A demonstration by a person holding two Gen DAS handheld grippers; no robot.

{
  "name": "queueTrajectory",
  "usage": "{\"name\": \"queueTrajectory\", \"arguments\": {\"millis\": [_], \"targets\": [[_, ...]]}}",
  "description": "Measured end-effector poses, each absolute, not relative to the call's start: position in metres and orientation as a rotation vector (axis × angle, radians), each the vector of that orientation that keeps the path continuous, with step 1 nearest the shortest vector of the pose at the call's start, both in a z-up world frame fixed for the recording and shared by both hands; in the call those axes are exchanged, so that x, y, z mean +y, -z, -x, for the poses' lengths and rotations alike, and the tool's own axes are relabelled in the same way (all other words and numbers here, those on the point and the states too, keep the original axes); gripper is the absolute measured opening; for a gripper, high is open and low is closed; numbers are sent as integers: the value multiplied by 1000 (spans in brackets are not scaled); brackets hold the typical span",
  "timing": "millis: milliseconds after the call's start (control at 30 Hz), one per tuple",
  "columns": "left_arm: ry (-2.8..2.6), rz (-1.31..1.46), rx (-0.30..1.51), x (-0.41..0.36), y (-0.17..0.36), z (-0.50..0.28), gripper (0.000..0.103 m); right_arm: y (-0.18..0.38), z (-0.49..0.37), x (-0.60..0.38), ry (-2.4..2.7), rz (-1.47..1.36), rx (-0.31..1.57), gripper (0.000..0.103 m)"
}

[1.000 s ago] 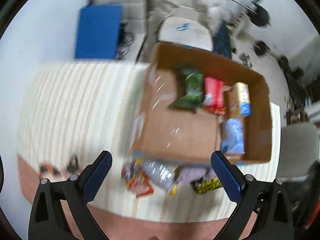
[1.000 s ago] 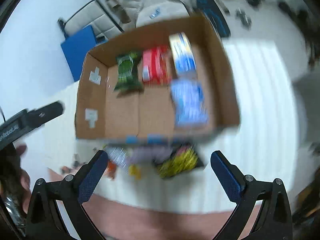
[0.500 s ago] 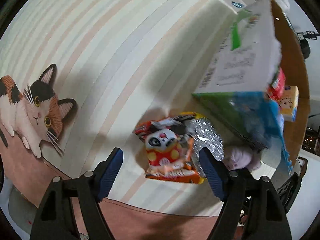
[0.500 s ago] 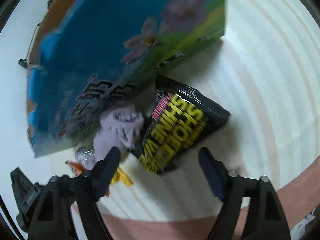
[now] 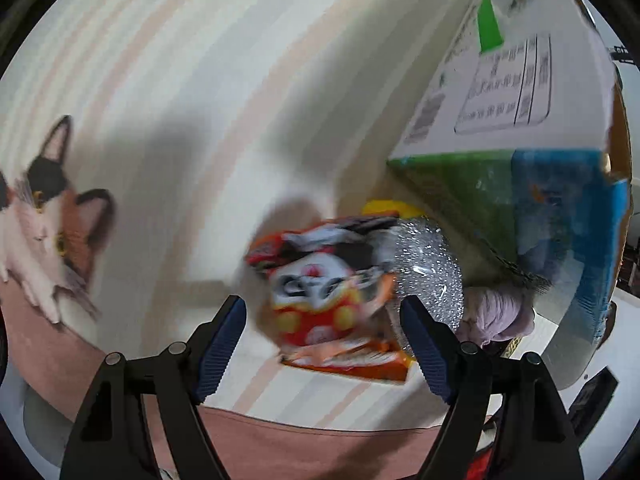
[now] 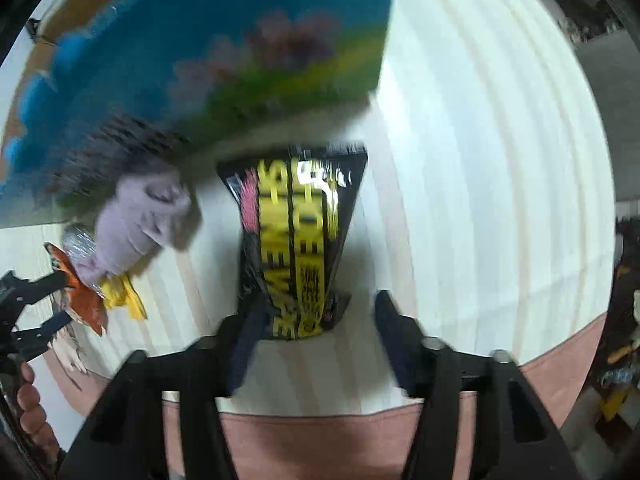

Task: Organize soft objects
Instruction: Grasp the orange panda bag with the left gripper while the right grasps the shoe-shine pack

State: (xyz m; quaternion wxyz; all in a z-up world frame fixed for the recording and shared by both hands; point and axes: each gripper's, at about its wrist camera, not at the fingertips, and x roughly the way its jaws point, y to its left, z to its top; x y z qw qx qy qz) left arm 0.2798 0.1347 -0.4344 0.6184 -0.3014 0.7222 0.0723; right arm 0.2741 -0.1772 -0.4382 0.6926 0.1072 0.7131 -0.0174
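In the left wrist view, an orange-red snack packet (image 5: pixel 328 296) with a cartoon face lies on the striped tablecloth. My left gripper (image 5: pixel 320 302) is open and straddles it, with a gap at the left pad. A silver foil packet (image 5: pixel 430 264) and a lilac soft cloth (image 5: pixel 496 312) lie just right of it. In the right wrist view, a black and yellow packet (image 6: pixel 300 248) lies lengthwise, its near end between the closing jaws of my right gripper (image 6: pixel 320 298). The right pad stands apart from it. The lilac cloth (image 6: pixel 136 224) lies to its left.
A cardboard box with printed blue and green sides (image 5: pixel 540 208) (image 6: pixel 224 52) stands right behind the packets. A cat picture (image 5: pixel 48 220) is printed on the tablecloth at the left. The table's pink front edge (image 6: pixel 320 440) is near. A hand (image 6: pixel 28 400) holds the left gripper.
Both grippers dropped from above the open box to the packets in front of it. Their jaws narrowed, and each now has a packet between its fingers.
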Motion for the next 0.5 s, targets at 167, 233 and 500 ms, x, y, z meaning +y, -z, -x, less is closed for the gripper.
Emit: {"name": "queueTrajectory", "arguments": {"millis": [167, 233, 500], "targets": [[-163, 670, 1659, 126, 445, -280, 55, 455, -291, -164, 13, -229, 1624, 71], [-144, 639, 1666, 122, 445, -279, 46, 465, -294, -161, 21, -213, 1646, 68], [-161, 239, 1717, 85, 437, -220, 47, 475, -254, -160, -41, -70, 1742, 52]]}}
